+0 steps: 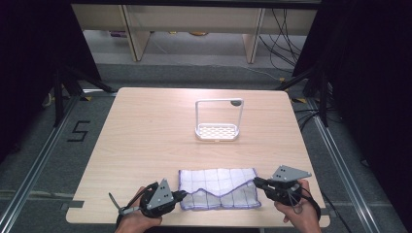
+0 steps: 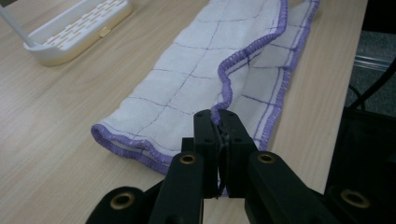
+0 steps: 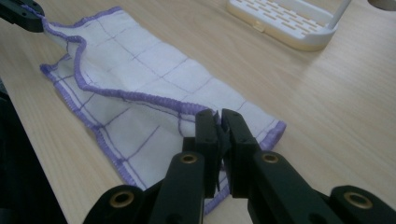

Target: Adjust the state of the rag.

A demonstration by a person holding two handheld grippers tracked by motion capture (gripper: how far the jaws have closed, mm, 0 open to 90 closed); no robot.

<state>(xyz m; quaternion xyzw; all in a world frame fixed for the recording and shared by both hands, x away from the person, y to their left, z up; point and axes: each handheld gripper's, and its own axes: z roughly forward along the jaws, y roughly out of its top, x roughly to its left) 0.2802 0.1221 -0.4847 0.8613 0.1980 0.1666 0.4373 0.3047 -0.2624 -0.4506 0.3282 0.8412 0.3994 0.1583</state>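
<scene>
Since the cloth [image 1: 218,188] lies half-folded at the near edge of the worktop [image 1: 145,131], its upper layer sagging between the two grips, the fold will likely land cleanest if both hands travel together and keep that purple hem taut. The left claw [image 2: 219,122] is pinched tight on one hem corner, and the right claw [image 3: 220,122] likewise on the other.

One readable mark: a black numeral "5" [image 1: 78,131], taped or painted on the grey floor [image 1: 58,160] left of the table [image 1: 145,145], seen in the high view. Nothing legible on any other surface in either gripper view.
</scene>
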